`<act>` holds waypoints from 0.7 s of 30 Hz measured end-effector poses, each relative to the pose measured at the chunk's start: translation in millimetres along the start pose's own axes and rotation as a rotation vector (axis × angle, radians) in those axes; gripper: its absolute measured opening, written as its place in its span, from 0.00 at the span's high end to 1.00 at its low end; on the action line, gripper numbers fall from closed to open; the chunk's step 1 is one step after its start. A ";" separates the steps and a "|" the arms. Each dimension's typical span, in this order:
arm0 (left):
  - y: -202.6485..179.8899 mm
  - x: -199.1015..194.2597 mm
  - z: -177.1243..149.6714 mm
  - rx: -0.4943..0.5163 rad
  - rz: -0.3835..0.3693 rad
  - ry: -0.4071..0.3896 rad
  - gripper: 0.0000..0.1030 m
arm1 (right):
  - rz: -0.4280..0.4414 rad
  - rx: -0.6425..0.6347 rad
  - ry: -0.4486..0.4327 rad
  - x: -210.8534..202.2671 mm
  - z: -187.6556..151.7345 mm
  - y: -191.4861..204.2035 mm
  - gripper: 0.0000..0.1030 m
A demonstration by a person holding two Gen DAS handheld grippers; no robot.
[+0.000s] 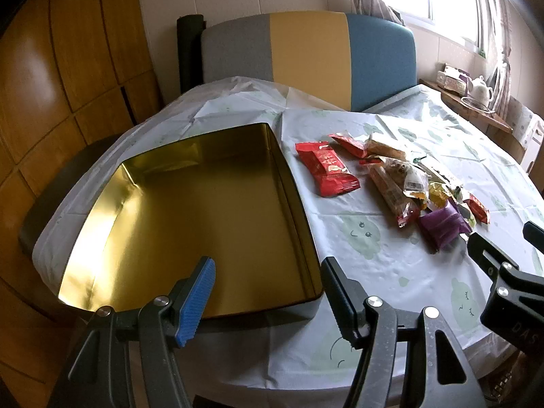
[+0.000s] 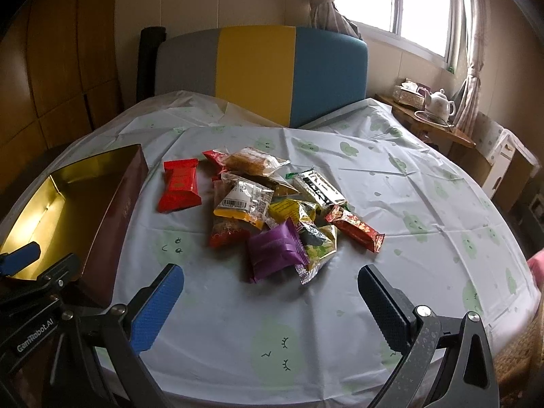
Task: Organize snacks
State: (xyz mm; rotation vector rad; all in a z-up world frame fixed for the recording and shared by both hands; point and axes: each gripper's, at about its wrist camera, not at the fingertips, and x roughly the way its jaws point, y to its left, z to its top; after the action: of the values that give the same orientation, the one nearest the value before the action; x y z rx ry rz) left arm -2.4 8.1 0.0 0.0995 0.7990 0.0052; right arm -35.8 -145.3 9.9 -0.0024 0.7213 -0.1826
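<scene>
The snacks [image 2: 272, 210] lay heaped on the table [image 2: 408, 204], right of the empty tin [image 1: 190, 224]. Both grippers [image 2: 271, 292] [image 1: 268, 285] were wide open, holding nothing. Best was to take the purple pack [image 2: 275, 250], nearest, by its edges.

Left gripper [image 2: 20, 261] body: you can read "GenRobot.AI" in white letters on its black housing, in the right wrist view.
Right gripper [image 1: 493, 238] body: you can make out "DAS" in faint raised letters at the frame edge, cut off, in the left wrist view.
Clear snack packet [image 2: 243, 200]: you see a barcode on a white label; its digits are too small to read.
Red snack packet [image 2: 179, 185]: gold print, not legible.
Black-and-white bar [image 2: 318, 188]: large characters, not legible.
</scene>
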 end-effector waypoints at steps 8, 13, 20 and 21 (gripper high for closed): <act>-0.2 -1.2 0.7 0.003 0.002 -0.001 0.36 | -0.003 0.003 0.000 0.5 0.7 -2.2 0.00; 0.6 -1.6 1.4 0.003 0.002 -0.003 0.36 | -0.006 0.002 -0.006 -0.4 2.0 -3.7 0.00; 0.4 -1.5 1.3 0.004 0.001 -0.002 0.36 | -0.014 0.008 -0.024 -3.7 8.3 -9.1 0.00; 0.4 -1.7 1.1 0.004 0.001 -0.002 0.36 | -0.016 0.010 -0.027 -4.3 9.5 -10.2 0.00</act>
State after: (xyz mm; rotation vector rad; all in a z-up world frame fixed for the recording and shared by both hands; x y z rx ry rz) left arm -2.7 8.3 2.0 0.1036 0.7965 0.0041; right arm -34.4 -155.2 20.6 -0.0015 0.6936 -0.2011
